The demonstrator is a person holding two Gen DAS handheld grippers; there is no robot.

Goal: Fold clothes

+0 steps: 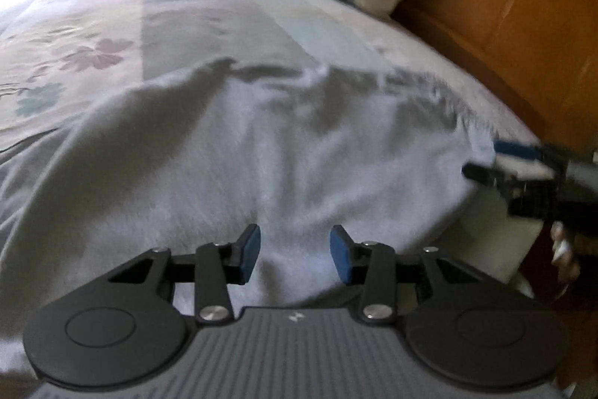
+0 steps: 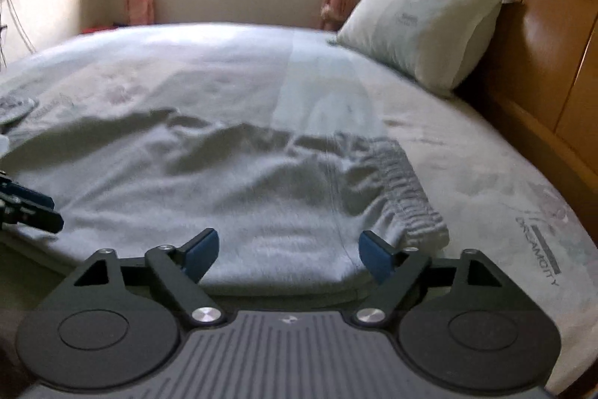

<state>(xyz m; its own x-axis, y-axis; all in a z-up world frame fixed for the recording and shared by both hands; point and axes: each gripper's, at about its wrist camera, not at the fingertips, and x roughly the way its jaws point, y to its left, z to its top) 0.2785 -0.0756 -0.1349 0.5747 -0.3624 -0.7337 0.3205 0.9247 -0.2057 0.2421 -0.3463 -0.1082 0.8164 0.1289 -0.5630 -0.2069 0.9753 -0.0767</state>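
Garment [image 2: 231,182] ahead of right gripper [image 2: 287,255]: grey cloth, fuzzy matt nap, ribbed gathered band at its right edge. Gripper arms matt black plastic, pads [image 2: 202,253] blue, pivot screws shiny metal. Headboard [image 2: 542,36] far right: glossy varnished wood.

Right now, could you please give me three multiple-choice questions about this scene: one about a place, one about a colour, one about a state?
1. Where does the pillow lie?
A. against the wooden headboard
B. on the floor
C. on top of the grey garment

2. What colour are the pads of the left tool?
A. red
B. blue
C. yellow

3. What is the state of the right tool?
A. shut on the garment
B. shut on the pillow
C. open, holding nothing

Answers: 1 A, the pillow leans at the head of the bed, by the headboard. 2 B, both pads show blue. 3 C, its fingers stand wide apart above the garment's near edge, with nothing between them.
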